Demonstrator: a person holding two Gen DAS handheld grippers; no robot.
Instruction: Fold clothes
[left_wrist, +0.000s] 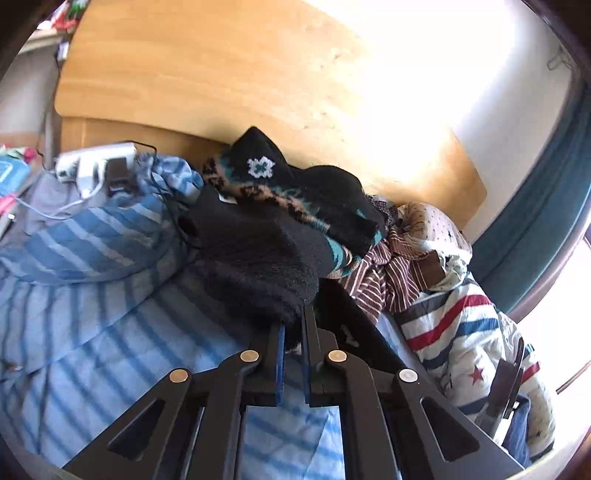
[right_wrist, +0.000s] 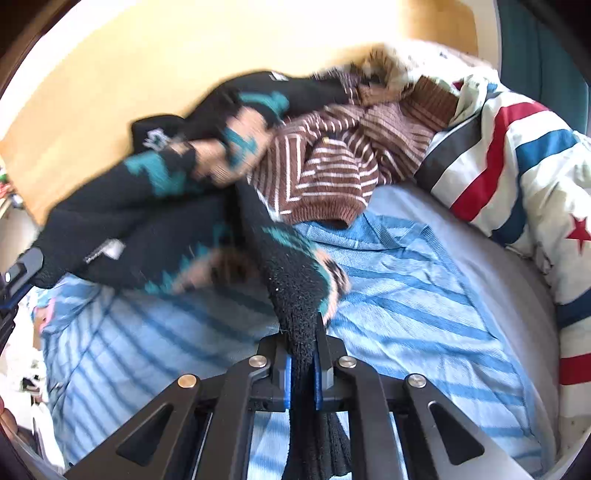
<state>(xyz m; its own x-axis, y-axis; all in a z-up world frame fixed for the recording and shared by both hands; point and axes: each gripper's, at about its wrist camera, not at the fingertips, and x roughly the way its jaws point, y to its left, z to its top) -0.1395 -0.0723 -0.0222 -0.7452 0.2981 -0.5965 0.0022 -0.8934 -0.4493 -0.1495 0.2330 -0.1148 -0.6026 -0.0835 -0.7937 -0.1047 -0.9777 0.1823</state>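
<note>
A black fuzzy sweater (left_wrist: 258, 236) with teal and tan pattern lies bunched on the blue striped bed sheet (left_wrist: 92, 332). My left gripper (left_wrist: 293, 325) is shut on a black edge of it. In the right wrist view the same sweater (right_wrist: 155, 206) stretches across the sheet (right_wrist: 406, 295), blurred by motion. My right gripper (right_wrist: 301, 347) is shut on another black fuzzy edge, which hangs down between the pads. A brown striped sweater (right_wrist: 332, 166) lies crumpled behind it and also shows in the left wrist view (left_wrist: 384, 273).
A white quilt (right_wrist: 517, 166) with red and blue stripes and stars is heaped at the right, also in the left wrist view (left_wrist: 461, 325). A wooden headboard (left_wrist: 207, 66) stands behind. A blue striped pillow (left_wrist: 103, 236) and a white power strip (left_wrist: 96, 162) lie at the left.
</note>
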